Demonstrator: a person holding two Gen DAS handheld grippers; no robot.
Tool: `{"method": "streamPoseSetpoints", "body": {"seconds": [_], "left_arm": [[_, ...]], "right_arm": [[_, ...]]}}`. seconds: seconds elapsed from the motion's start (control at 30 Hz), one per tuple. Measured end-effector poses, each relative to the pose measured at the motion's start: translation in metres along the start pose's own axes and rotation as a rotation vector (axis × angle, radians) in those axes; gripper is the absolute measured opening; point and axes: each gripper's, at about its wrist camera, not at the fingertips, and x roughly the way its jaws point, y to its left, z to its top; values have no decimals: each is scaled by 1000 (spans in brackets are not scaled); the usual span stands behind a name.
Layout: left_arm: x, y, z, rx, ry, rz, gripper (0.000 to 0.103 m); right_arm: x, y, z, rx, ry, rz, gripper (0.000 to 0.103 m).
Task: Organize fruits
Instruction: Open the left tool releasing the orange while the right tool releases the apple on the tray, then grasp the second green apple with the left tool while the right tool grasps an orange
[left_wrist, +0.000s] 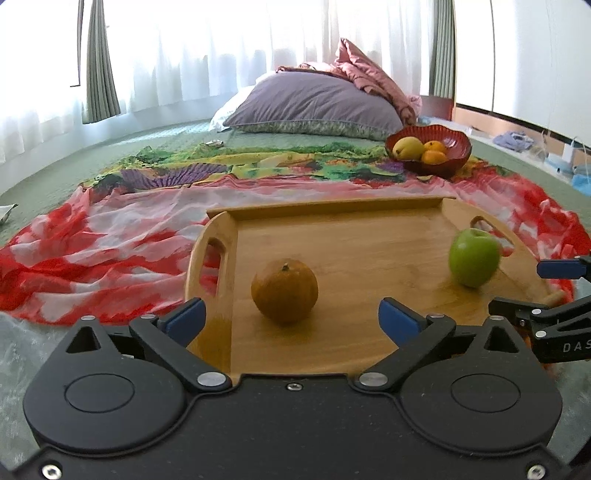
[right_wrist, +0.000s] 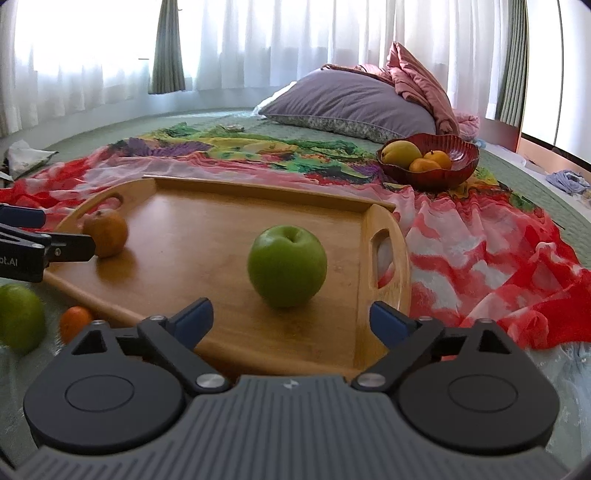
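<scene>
A wooden tray (left_wrist: 351, 240) (right_wrist: 221, 214) lies on a red patterned cloth on the bed. An orange (left_wrist: 284, 291) (right_wrist: 106, 232) sits on its left part and a green apple (left_wrist: 474, 257) (right_wrist: 287, 266) on its right part. My left gripper (left_wrist: 291, 317) is open and empty, just short of the orange. My right gripper (right_wrist: 291, 321) is open and empty, just short of the apple. A red bowl (left_wrist: 458, 142) (right_wrist: 463, 155) behind the tray holds a yellow fruit and two oranges.
A green fruit (right_wrist: 18, 317) and a small orange (right_wrist: 75, 323) lie off the tray at its near left corner. A purple pillow (left_wrist: 317, 99) and pink bedding lie beyond the bowl. Curtained windows are behind. Clutter sits at the bed's right edge.
</scene>
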Motion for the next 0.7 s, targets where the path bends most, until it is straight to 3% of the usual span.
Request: {"method": "streamPoseSetpoints", "body": {"seconds": [0.4, 0.7], "left_arm": [[-36, 3, -25, -10, -31, -1, 103], [-47, 1, -44, -6, -22, 4, 103]], "right_arm": [[-34, 15, -15, -35, -71, 50, 103], [-47, 23, -27, -71, -89, 39, 103]]}}
